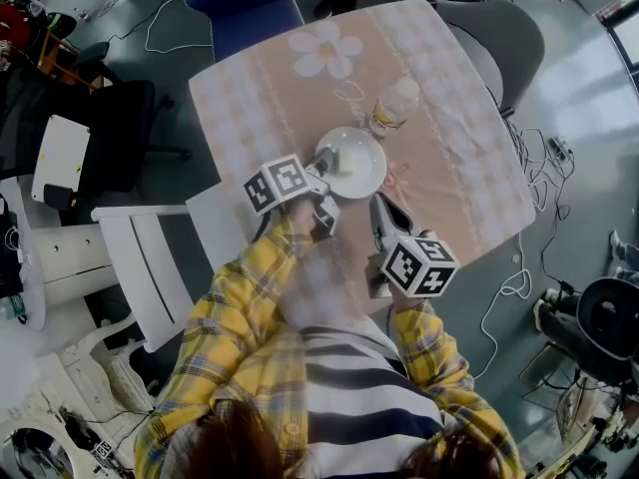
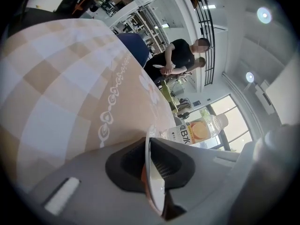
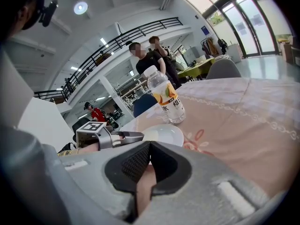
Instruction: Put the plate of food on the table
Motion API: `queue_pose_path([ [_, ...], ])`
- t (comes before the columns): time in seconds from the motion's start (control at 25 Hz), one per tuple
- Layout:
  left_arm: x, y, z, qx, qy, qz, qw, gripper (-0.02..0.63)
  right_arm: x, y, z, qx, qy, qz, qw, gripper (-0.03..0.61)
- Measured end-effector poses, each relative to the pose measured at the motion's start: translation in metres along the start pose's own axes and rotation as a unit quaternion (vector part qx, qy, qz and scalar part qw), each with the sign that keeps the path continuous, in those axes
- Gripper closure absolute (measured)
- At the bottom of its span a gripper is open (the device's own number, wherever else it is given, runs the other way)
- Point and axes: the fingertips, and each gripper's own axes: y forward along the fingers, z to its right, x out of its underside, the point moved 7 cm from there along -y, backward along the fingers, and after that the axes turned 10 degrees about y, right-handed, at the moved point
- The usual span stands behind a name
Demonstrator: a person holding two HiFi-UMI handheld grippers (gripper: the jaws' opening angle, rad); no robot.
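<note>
A white plate [image 1: 357, 163] lies on the pink-patterned table [image 1: 459, 168] near its middle. My left gripper [image 1: 324, 165] is shut on the plate's left rim. In the left gripper view the rim [image 2: 152, 172] stands edge-on, pinched between the two dark pads. My right gripper [image 1: 379, 204] hovers just right of the plate's near edge, shut, with nothing in it. The right gripper view looks past its closed tips [image 3: 150, 146] to the plate [image 3: 164, 134] and the left gripper [image 3: 112, 137] at its rim. What lies on the plate is too faint to tell.
A clear drink bottle [image 1: 394, 106] with an orange label stands just beyond the plate [image 3: 166, 100] [image 2: 199, 130]. A blue chair [image 1: 245, 3] and a grey chair [image 1: 499, 33] stand at the table's far sides. White furniture [image 1: 150, 257] is at my left. Cables lie on the floor.
</note>
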Motion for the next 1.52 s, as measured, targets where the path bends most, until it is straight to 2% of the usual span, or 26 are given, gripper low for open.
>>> queue_pose_path([
  [0.2, -0.006, 0.003, 0.000, -0.005, 0.045, -0.034, 0.9984, 0.597, -0.001, 0.000, 0.004, 0.002, 0.002, 0.002, 1.000, 0.581],
  [0.4, -0.009, 0.006, 0.003, -0.002, 0.073, -0.068, 0.9950, 0.526, -0.002, 0.001, 0.004, 0.003, 0.003, 0.000, 1.000, 0.581],
  [0.52, -0.014, 0.005, 0.002, -0.008, 0.105, -0.083, 0.9909, 0.482, -0.002, 0.002, 0.003, 0.002, 0.002, 0.001, 1.000, 0.581],
  [0.64, -0.018, 0.005, 0.002, -0.019, 0.155, -0.101, 0.9826, 0.476, -0.002, 0.002, 0.004, 0.002, 0.002, 0.001, 1.000, 0.581],
  [0.76, -0.019, 0.005, 0.004, -0.035, 0.216, -0.124, 0.9679, 0.483, -0.002, 0.004, 0.004, 0.002, 0.001, -0.002, 1.000, 0.581],
  [0.92, -0.023, 0.002, 0.003, -0.060, 0.292, -0.148, 0.9429, 0.506, -0.002, 0.006, 0.005, 0.003, -0.005, -0.006, 1.000, 0.582],
  [1.0, -0.026, 0.000, 0.002, -0.067, 0.311, -0.152, 0.9357, 0.547, -0.002, 0.008, 0.006, 0.004, -0.007, -0.008, 1.000, 0.583],
  [1.16, -0.025, -0.002, 0.002, -0.070, 0.343, -0.153, 0.9242, 0.557, -0.001, 0.013, 0.007, 0.005, -0.011, -0.013, 1.000, 0.581],
  [1.24, -0.026, -0.007, 0.003, -0.093, 0.385, -0.141, 0.9071, 0.557, -0.001, 0.016, 0.007, 0.004, -0.013, -0.015, 1.000, 0.581],
  [1.36, -0.029, -0.019, 0.013, -0.118, 0.466, -0.096, 0.8716, 0.610, 0.000, 0.018, 0.008, 0.006, -0.017, -0.020, 1.000, 0.581],
  [1.44, -0.021, -0.026, 0.024, -0.100, 0.496, -0.067, 0.8600, 0.611, 0.001, 0.019, 0.008, 0.007, -0.019, -0.021, 1.000, 0.581],
  [1.52, -0.010, -0.033, 0.034, -0.076, 0.509, -0.046, 0.8562, 0.611, 0.002, 0.021, 0.008, 0.008, -0.022, -0.023, 0.999, 0.581],
])
